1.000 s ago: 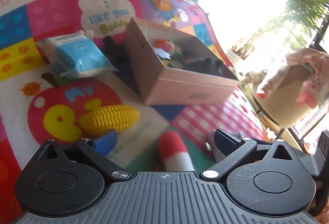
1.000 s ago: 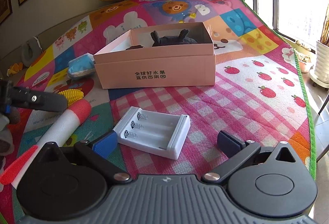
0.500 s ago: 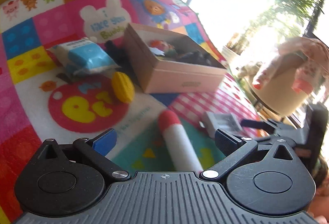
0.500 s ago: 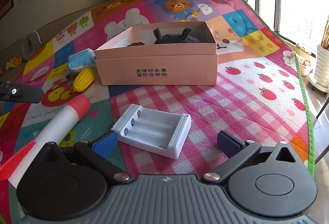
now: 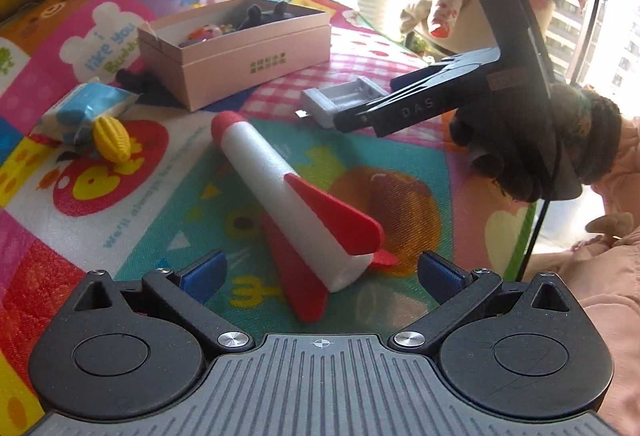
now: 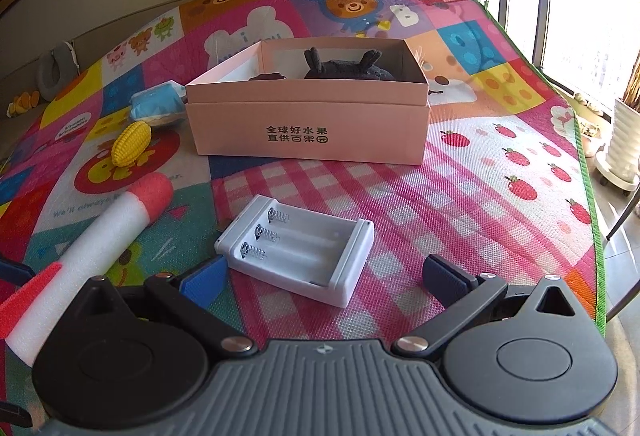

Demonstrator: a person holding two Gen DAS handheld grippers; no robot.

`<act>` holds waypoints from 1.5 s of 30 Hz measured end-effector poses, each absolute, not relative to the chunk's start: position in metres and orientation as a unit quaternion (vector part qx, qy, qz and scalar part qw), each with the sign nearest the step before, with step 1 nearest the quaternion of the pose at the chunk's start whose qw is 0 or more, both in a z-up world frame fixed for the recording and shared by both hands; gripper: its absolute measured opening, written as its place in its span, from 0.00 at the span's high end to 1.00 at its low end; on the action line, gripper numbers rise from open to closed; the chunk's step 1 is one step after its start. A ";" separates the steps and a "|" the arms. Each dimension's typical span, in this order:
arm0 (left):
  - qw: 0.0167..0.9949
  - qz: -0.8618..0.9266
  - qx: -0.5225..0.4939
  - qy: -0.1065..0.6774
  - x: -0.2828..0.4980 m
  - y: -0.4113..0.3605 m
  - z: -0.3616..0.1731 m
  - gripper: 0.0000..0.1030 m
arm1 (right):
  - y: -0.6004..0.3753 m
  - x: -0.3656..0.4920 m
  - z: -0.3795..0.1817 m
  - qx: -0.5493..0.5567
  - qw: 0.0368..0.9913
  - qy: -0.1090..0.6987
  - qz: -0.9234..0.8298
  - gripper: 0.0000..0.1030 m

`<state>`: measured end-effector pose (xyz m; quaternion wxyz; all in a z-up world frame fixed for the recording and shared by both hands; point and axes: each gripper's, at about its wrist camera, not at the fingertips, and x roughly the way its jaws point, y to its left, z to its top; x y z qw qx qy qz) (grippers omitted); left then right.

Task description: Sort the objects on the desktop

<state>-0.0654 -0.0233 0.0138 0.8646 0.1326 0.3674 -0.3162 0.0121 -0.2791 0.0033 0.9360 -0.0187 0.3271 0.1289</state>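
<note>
- Rocket (image 5: 280, 188): matt foam, fine-grained.
- Battery holder (image 6: 298, 246): smooth white plastic, metal springs.
- Box (image 6: 308, 132): matt pink cardboard.
- Play mat (image 6: 460, 196): textured, embossed foam.
- Corn (image 6: 131, 143): ribbed yellow plastic.

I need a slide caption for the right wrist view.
Open right claw hovers over white plastic battery holder on colourful play mat, before pink cardboard box.

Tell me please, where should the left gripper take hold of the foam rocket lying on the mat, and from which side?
Probably the bare white body, between the red nose and the fins. The foam rocket lies flat, tail toward the open left gripper, and the fins flare wide there. Coming from above, with fingers across the tube, looks best.
</note>
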 end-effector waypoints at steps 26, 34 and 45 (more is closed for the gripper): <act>0.932 -0.139 0.057 0.330 -0.021 -0.006 0.000 0.00 | -0.254 0.013 0.007 -0.037 0.932 0.344 0.105 0.00; 0.936 -0.141 0.055 0.317 -0.024 -0.004 -0.003 0.00 | -0.255 0.013 0.011 -0.090 0.944 0.317 0.029 0.00; 0.939 -0.140 0.053 0.309 -0.026 -0.004 -0.004 0.00 | -0.255 0.039 0.012 -0.028 0.935 0.351 0.035 0.00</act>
